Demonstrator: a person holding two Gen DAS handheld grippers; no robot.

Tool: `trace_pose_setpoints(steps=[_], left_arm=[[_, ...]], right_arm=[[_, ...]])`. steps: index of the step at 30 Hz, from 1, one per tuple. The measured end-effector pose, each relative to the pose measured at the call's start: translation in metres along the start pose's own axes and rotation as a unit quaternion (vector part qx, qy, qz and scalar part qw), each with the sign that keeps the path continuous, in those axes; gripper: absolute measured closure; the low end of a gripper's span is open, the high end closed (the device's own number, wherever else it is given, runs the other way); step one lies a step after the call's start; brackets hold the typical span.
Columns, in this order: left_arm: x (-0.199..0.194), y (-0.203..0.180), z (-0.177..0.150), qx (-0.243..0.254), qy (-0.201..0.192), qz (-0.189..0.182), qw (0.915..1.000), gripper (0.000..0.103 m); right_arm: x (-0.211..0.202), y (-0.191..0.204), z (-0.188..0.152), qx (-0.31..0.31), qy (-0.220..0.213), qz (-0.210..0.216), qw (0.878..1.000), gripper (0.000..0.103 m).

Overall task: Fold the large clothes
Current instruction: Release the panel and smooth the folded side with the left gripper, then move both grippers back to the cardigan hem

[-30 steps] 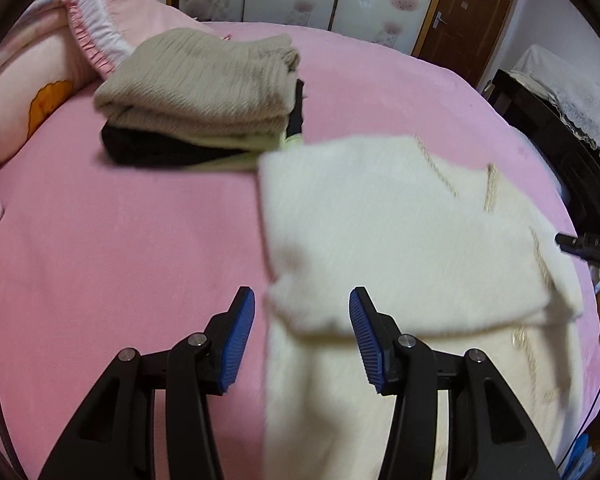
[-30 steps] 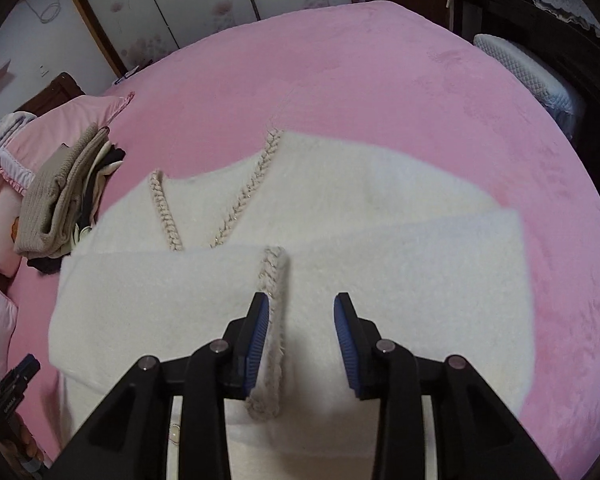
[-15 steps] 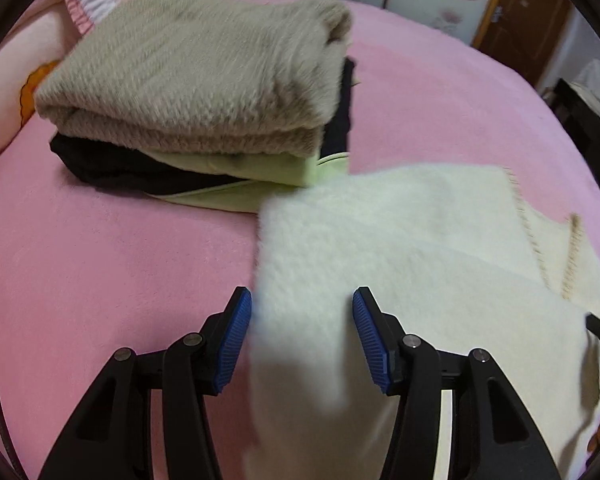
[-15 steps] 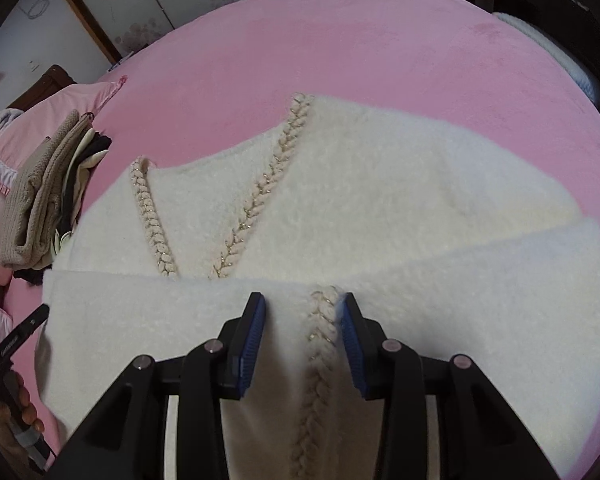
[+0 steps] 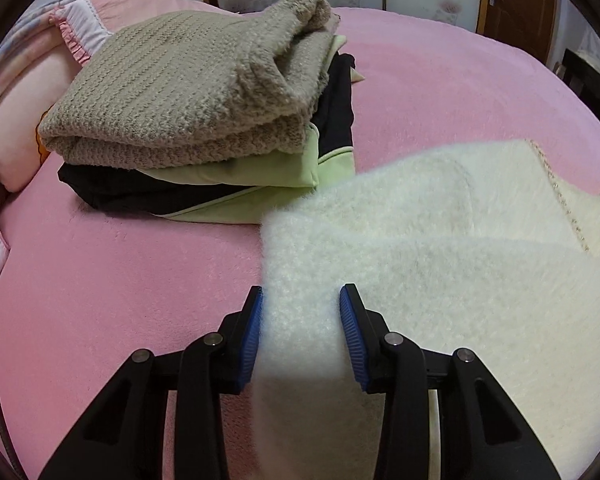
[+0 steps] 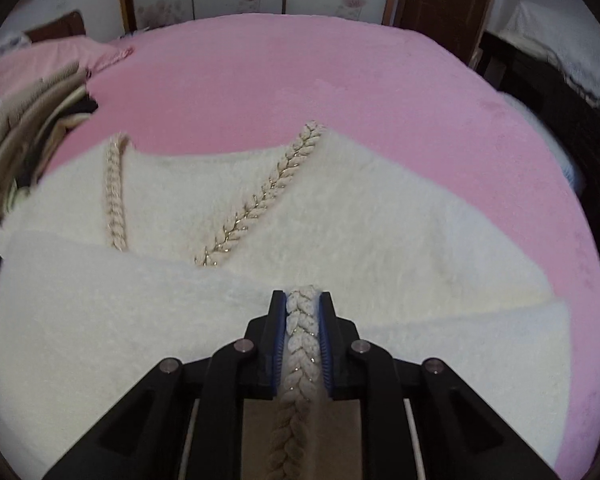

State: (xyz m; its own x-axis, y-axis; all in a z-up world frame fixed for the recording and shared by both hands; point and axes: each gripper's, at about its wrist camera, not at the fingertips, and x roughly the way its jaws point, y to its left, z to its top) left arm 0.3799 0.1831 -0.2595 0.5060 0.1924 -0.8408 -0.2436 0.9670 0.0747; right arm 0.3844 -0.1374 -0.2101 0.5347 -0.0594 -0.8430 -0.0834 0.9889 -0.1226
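A fluffy cream sweater [image 6: 340,216] with braided gold-flecked trim lies on the pink bed [image 6: 300,80], its lower part folded up over the body. My right gripper [image 6: 303,312] is shut on the braided trim [image 6: 302,332] at the folded edge. In the left wrist view the sweater's left edge [image 5: 420,260] runs between my left gripper's [image 5: 300,320] blue pads [image 5: 250,332]. The jaws stand apart around the cloth and do not pinch it.
A stack of folded clothes, with a beige knit [image 5: 188,92] on top of green and black garments, sits on the bed just beyond the sweater's left corner. It shows at the left in the right wrist view [image 6: 24,128]. Pink pillows [image 5: 16,92] lie behind it. Dark furniture [image 6: 560,92] stands right of the bed.
Both grippers moved forward and down onto the sweater. The right gripper closed on the braided trim. The left gripper narrowed around the sweater's left edge, and the clothes stack looms closer.
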Motion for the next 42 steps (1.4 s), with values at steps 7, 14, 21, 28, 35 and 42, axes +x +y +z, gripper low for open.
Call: trace_pose_setpoints(steps=[7, 14, 21, 28, 35, 42], left_arm=[[-0.042, 0.0, -0.012, -0.013, -0.016, -0.024, 0.9995, 0.066], [-0.11, -0.008, -0.069, -0.022, -0.042, -0.12, 0.9916, 0.066], [-0.093, -0.02, -0.109, -0.018, -0.01, -0.098, 0.995, 0.066], [-0.085, -0.005, -0.1, -0.01, 0.014, -0.117, 0.993, 0.072], [-0.135, -0.001, -0.1, -0.014, -0.006, -0.114, 0.9934, 0.031], [-0.216, -0.006, -0.113, 0.013, -0.053, -0.112, 0.9922, 0.01]], right_arm=[[-0.063, -0.003, -0.011, -0.002, -0.049, 0.018, 0.999, 0.083], [-0.105, 0.04, -0.041, 0.001, -0.051, 0.135, 0.99, 0.083], [-0.065, 0.067, -0.067, -0.017, 0.0, 0.087, 0.996, 0.083], [-0.066, -0.006, -0.09, 0.031, 0.007, 0.068, 0.997, 0.089], [-0.117, -0.017, -0.109, 0.067, -0.005, 0.103, 0.992, 0.088], [-0.175, -0.019, -0.122, 0.072, -0.025, 0.095, 0.993, 0.085]])
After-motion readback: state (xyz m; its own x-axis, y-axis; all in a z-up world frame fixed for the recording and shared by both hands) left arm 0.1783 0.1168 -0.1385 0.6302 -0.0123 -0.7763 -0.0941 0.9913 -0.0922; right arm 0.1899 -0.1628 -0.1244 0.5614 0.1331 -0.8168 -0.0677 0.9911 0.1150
